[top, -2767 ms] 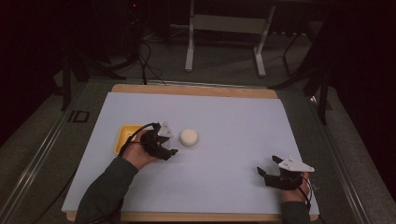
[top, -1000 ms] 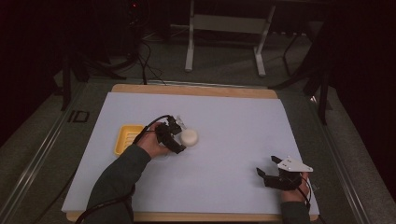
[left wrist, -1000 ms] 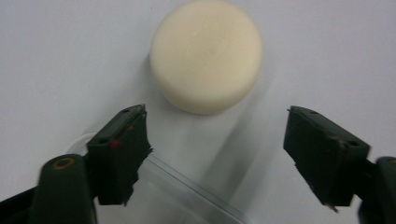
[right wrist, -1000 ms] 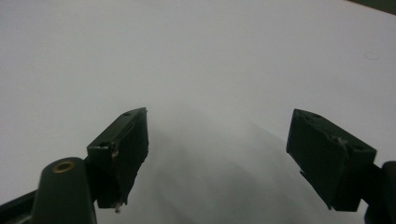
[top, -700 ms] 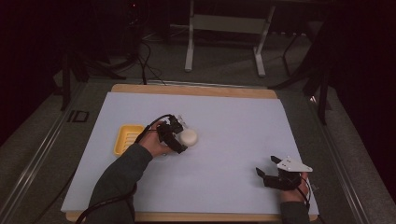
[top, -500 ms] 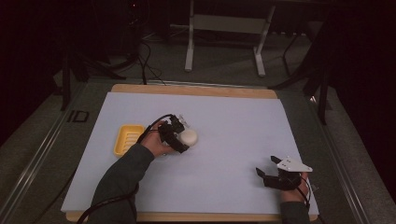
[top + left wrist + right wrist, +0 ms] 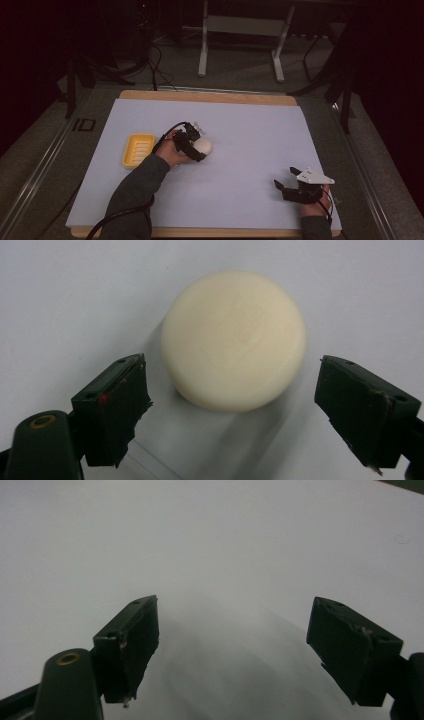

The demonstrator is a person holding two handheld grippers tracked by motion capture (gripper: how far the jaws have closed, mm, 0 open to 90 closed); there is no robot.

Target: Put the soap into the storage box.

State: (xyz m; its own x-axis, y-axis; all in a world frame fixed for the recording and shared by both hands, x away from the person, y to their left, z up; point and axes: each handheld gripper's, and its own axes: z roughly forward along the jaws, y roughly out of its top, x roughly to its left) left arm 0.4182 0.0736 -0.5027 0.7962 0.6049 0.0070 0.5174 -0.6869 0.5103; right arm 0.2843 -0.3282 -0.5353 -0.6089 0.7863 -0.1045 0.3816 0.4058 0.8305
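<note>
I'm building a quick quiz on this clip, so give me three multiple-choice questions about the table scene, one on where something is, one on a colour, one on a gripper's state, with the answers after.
1. Where is the yellow tray relative to the round cream soap?
A. To its left in the high view
B. To its right in the high view
C. Underneath it

2. What colour is the sheet covering the table?
A. Dark green
B. Pale bluish white
C. Red

3. How does the left gripper stand at the soap?
A. Shut on it
B. Open, jaws either side, not touching
C. Shut, far away from it

Answers:
1 A, the high view shows the tray left of the soap, past the left hand.
2 B, the sheet looks pale in all views.
3 B, the left gripper view shows gaps between both jaws and the soap.
</note>
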